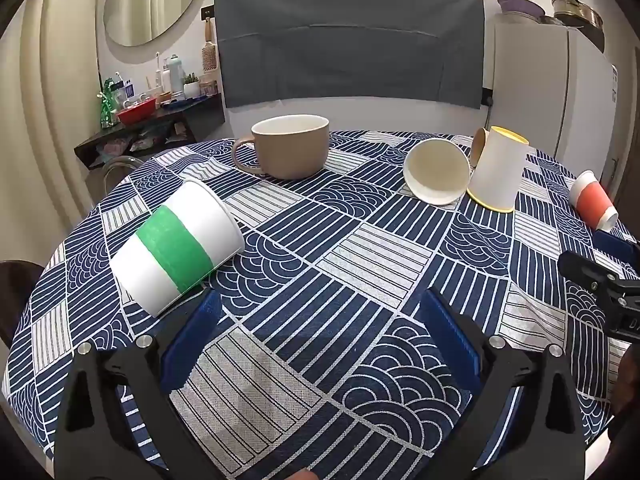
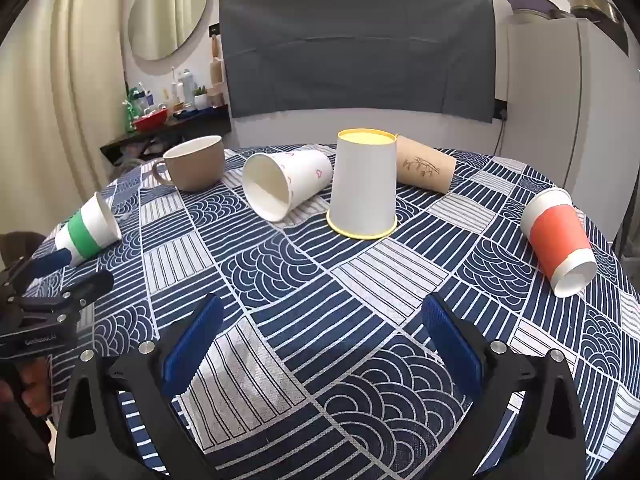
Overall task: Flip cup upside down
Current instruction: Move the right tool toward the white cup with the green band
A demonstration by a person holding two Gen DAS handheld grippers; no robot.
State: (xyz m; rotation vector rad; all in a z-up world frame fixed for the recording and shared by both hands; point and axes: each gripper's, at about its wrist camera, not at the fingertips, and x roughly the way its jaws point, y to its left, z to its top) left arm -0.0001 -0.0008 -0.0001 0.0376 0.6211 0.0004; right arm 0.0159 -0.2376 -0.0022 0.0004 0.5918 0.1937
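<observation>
**Around the table**

A blue-and-white patterned tablecloth covers the round table. Behind it a grey cloth hangs on the wall, beside an oval mirror. A cluttered dark shelf holds a red bowl. A white fridge stands at right, with pots on top.

Hardly any lettering can be read here. In the right wrist view, the black body of the left gripper, at the near left edge of the scene, carries a small pale line of print (it looks like a brand name, but the letters are too small and blurred to spell out). In the left wrist view, the right gripper at the far right edge shows a cut-off fragment of pale lettering, also unreadable. Nothing else bears legible writing.
</observation>
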